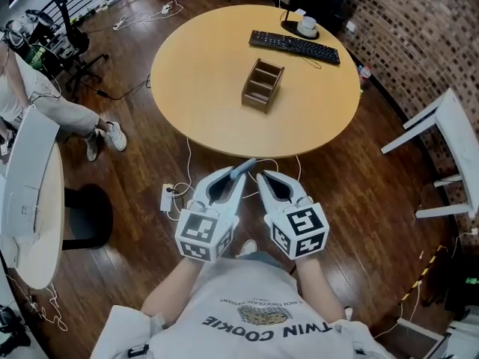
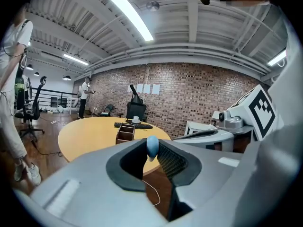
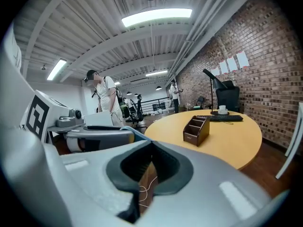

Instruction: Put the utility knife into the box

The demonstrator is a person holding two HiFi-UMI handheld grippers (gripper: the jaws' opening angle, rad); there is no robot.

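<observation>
A person stands on a wooden floor [image 1: 359, 200] just short of a round, tan table [image 1: 202, 73], holding a grey two-jaw gripper in each hand at waist height, both pointing toward the table. The left gripper [image 1: 238, 178] has its jaws partly closed around the utility knife [image 2: 152, 146]. The knife's rounded blue-grey end pokes out past the jaw tips, pinched between the dark ribbed pads. The right gripper [image 1: 262, 176] sits just beside it, jaws brought together at the tips with nothing between them. Both grippers hang over the floor, off the near edge of the tabletop. The box [image 1: 263, 84], a dark wooden organiser split into compartments, stands upright near the middle of the tabletop, well apart from the knife. A black keyboard [image 1: 294, 47] lies along the far edge, with a white cup [image 1: 307, 26] just behind it. A white power strip [image 1: 167, 197] lies on the floor below the near edge. A seated person [image 1: 52, 107] is off to the left, beside another pale tabletop [image 1: 30, 200].
</observation>
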